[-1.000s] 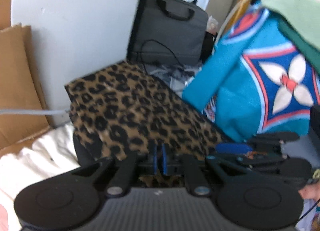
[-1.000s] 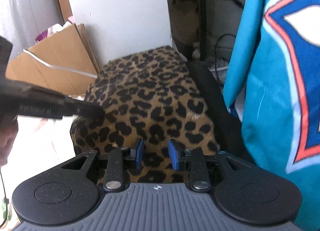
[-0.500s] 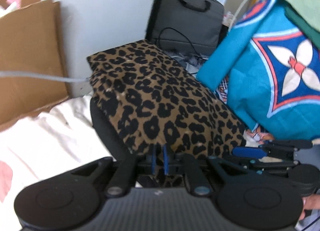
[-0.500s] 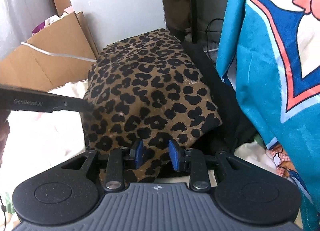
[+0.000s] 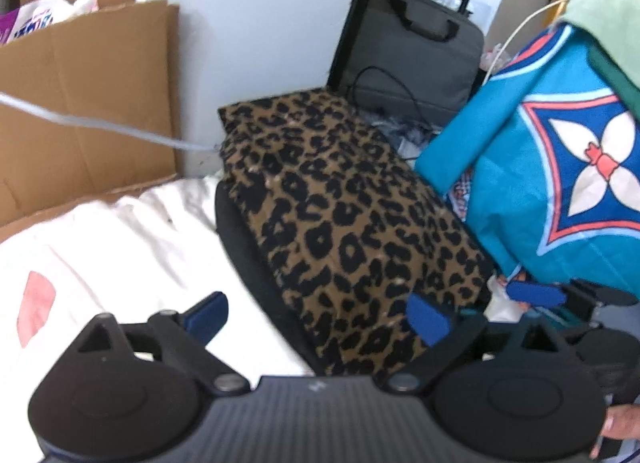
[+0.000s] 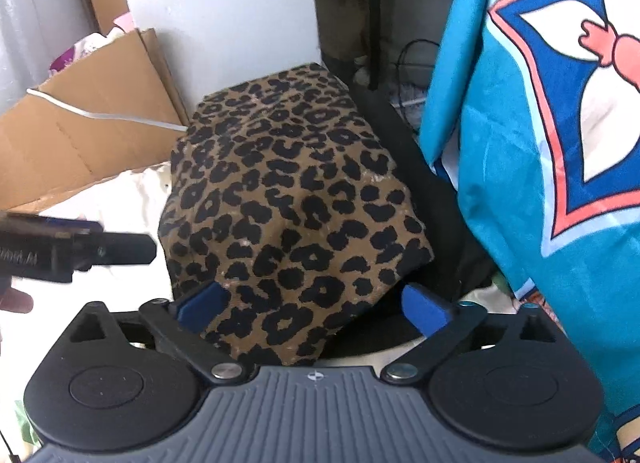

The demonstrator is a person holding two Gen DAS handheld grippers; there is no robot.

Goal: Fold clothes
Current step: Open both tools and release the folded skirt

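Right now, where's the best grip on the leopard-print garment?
Probably the near hem of the leopard-print garment, from the front. That edge overhangs the black layer beneath and already sits between the open jaws of the right gripper.

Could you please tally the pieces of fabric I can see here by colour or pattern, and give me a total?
Leopard-print cloth: 1
Black cloth under it: 1
Turquoise patterned cloth: 1
Pale green cloth: 1
White bedding: 1
Total: 5
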